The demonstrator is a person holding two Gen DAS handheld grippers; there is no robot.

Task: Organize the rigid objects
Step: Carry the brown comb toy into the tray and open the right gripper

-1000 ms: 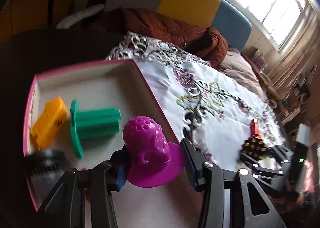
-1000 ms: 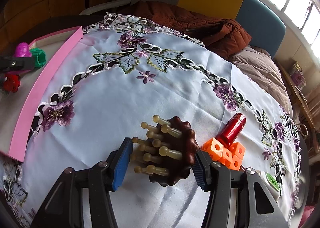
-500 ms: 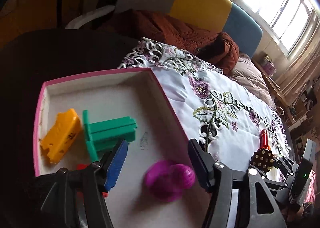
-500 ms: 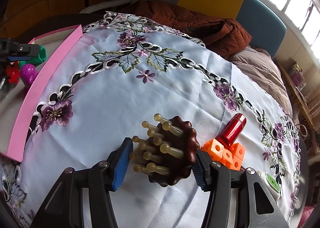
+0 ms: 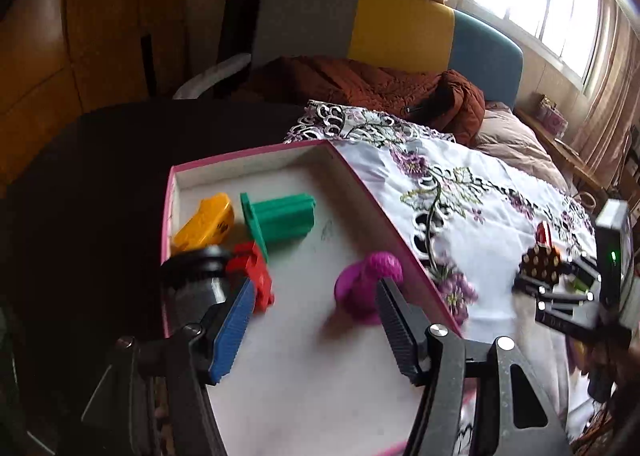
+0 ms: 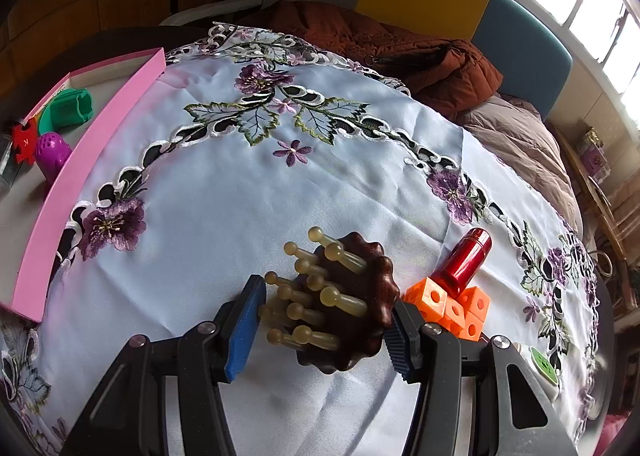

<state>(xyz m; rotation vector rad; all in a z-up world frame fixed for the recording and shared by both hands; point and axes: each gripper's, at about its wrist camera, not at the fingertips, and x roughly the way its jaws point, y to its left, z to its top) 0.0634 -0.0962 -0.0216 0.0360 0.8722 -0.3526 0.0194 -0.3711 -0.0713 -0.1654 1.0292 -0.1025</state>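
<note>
Left gripper (image 5: 312,296) hangs spread wide and empty over the pink box (image 5: 384,212), beside the purple toy (image 5: 366,284). Right gripper (image 6: 326,318) clasps the brown massager (image 6: 352,308)

Left tongs (image 5: 312,292) are spread wide with nothing between the fingers, tilted down and hovering in the air. Right tongs (image 6: 326,308) sit low by the surface, and their fingers (image 6: 246,320) are closed in on both sides of a brown massager (image 6: 340,308), gripping it. The right tongs also show up far right in the left view.
</note>
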